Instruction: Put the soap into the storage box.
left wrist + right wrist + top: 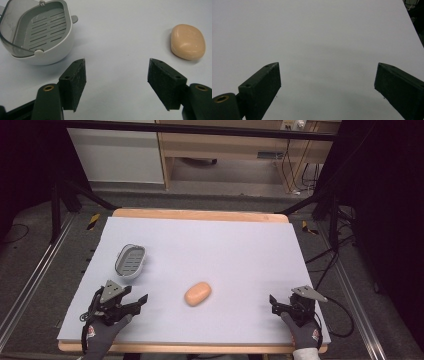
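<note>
So the left gripper (141, 301) is sitting low over the table (240, 255) with its jaws spread wide and nothing between them, just bare white surface. From its own camera, the peach bar of soap (188, 41) is ahead and off to the right of the jaws, near but not touching, lying flat. The soap dish (37, 32), a white and grey one with a slotted tray inside, is ahead to the left, just beyond the left jaw, sitting upright. The right gripper (274, 303) is well apart from all that, over on the other side of the soap, jaws also wide open and empty, pointing out across plain tabletop. Both hands are in grey gloves.
</note>
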{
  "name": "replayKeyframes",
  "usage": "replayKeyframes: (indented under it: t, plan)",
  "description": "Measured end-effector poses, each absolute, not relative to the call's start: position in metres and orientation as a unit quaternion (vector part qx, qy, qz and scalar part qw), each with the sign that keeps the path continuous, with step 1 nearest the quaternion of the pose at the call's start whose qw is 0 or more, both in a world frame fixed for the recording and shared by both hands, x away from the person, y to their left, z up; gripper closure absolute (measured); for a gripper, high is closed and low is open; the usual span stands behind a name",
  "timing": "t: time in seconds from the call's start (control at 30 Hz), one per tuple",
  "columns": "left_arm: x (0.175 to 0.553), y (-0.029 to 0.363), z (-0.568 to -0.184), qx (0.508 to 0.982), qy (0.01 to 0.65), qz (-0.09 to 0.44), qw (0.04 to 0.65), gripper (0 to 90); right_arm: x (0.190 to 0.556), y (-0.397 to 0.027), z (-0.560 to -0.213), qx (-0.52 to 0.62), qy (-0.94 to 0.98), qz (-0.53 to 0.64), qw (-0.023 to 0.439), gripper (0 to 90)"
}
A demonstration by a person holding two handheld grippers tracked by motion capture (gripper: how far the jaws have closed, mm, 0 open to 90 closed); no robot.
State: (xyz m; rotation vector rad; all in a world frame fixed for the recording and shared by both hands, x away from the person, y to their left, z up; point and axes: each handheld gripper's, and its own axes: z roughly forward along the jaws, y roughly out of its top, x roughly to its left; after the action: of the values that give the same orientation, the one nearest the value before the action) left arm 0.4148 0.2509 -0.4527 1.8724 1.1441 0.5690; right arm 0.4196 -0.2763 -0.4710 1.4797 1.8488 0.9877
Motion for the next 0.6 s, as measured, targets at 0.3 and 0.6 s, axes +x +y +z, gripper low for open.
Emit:
replayKeyframes:
  t: [0.3, 0.6]
  plan:
    - [0.417, 0.243, -0.448, 0.755, 0.447, 0.226, 0.423, 29.8, 0.419, -0.275, -0.471, 0.551, 0.691, 0.369, 0.288, 6.9]
    - [0.421, 0.227, -0.438, 0.763, 0.43, 0.22, 0.429, 29.2, 0.419, -0.276, -0.471, 0.556, 0.687, 0.37, 0.288, 6.8]
